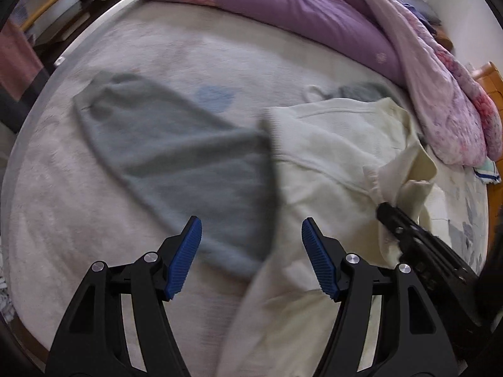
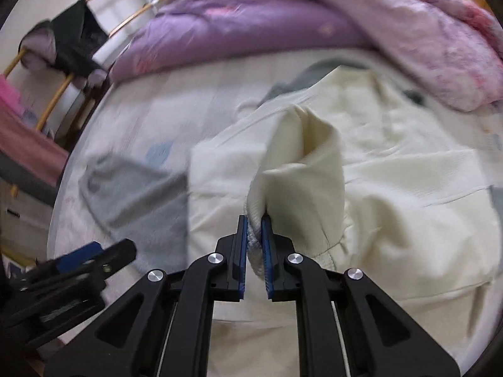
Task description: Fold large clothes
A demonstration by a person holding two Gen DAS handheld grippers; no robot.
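A bed covered in a pale fleecy sheet [image 1: 78,188] fills both views, with a wooden rack hung with dark clothes [image 2: 69,44] at the upper left of the right wrist view and a bunched purple quilt [image 1: 283,6] across the top of each frame. In the left wrist view, a grey sleeve [image 1: 176,157] of soft knit lies flat at centre left, its long axis running from the upper left down toward the lower centre, where it joins the cream garment [image 1: 330,144]. That garment, a thick matte sweatshirt-like piece with raised seams, spreads over the centre and right of the bed, rumpled. The left gripper [image 1: 251,231] hovers low over the join of grey and cream, its ribbed blue pads [image 1: 185,257] spread wide with nothing between them. At the right of that view the right gripper [image 1: 388,212] reaches in from the lower right, its tip buried in a cream fold. In the right wrist view the left gripper [image 2: 91,256] shows blurred at the lower left, and at bottom centre the right gripper [image 2: 254,220] has its fingers nearly closed, pinching a ribbed cuff [image 2: 254,251] of the cream garment; from there a tube of cream fabric rises up toward the frame's centre.
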